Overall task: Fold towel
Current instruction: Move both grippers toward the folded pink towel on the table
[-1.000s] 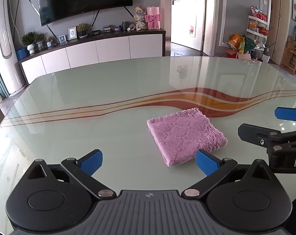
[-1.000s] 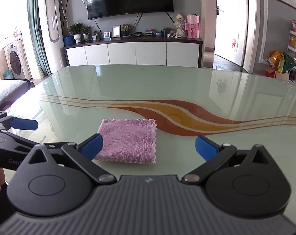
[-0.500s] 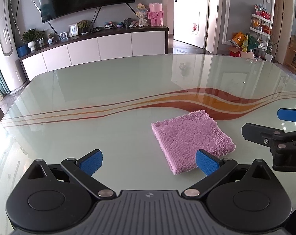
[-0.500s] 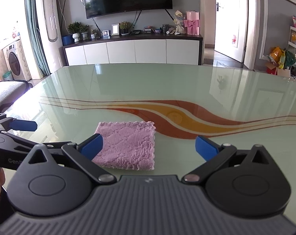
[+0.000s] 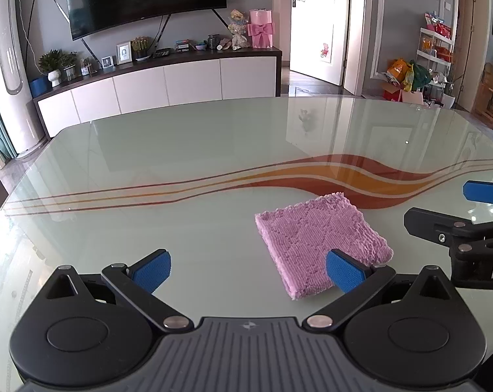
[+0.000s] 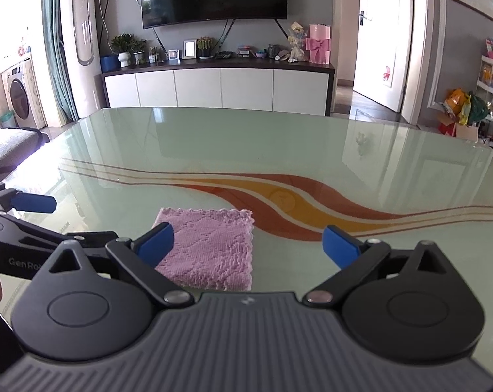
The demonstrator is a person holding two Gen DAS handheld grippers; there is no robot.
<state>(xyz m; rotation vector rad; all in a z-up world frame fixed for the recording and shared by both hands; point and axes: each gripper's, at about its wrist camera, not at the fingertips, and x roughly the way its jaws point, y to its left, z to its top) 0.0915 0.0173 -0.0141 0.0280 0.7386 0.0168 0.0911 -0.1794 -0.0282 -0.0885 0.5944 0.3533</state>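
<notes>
Toward the near edge of the tabletop (image 5: 187,150) lies the pink towel (image 5: 318,241), already a compact folded square, flat on the glass. Both grippers hang above it empty, left gripper (image 5: 248,272) and right gripper (image 6: 248,245) with fingers spread wide. Slick glass is the danger: a careless nudge could slide or unfold it. Open room stretches to every far edge.

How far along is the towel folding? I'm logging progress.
Done: the pink knitted towel lies as a compact folded square on the glass table. In hand: nothing; the left tool and right tool are both open, holding nothing. Left: seemingly nothing, perhaps a tidy-up.
</notes>
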